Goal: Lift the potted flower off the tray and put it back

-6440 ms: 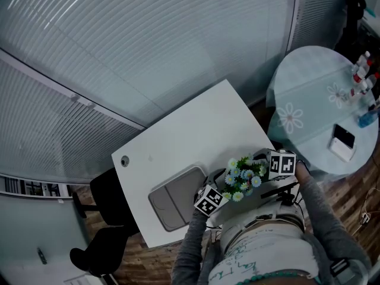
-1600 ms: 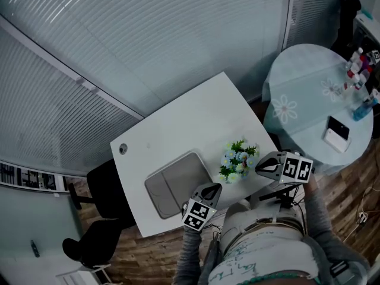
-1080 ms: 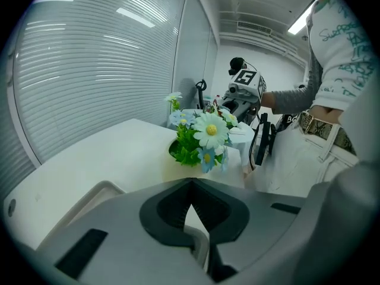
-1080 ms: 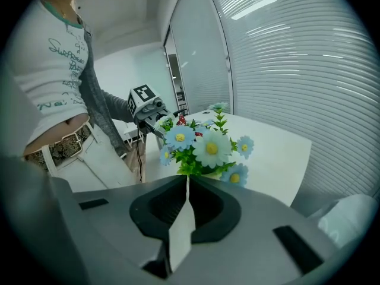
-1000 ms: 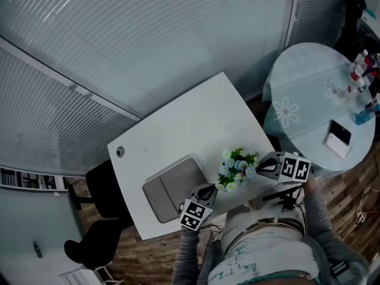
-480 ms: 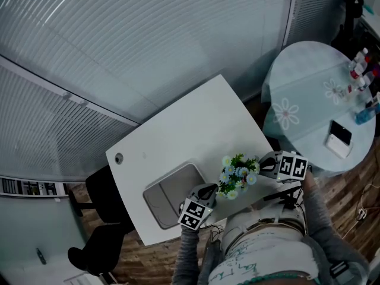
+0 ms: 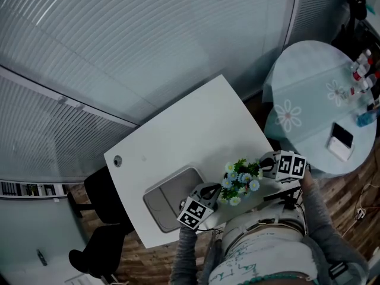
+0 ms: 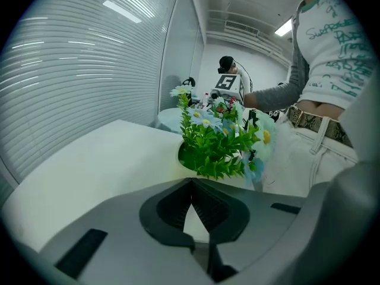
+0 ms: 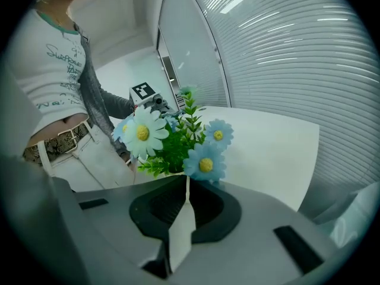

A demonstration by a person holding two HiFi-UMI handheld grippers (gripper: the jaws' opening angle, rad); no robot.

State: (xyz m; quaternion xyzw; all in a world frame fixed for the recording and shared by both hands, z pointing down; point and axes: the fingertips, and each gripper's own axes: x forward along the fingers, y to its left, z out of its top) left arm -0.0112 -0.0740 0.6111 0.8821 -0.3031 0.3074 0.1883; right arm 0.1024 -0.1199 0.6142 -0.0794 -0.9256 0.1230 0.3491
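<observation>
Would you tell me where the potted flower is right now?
In the head view the potted flower is by the near edge of the white table, just right of the grey tray, between the left gripper and the right gripper.

We list: a wall of pale horizontal blinds [image 7: 148,40], streaked with light; a white square table [image 7: 178,135], set cornerwise; beside it a round table [image 7: 309,94] under a daisy-printed cloth, bearing small bottles [image 7: 363,70]; a black chair [image 7: 98,248]; wood-plank floor [image 7: 356,183]; ceiling strip lights [image 8: 286,27].
</observation>
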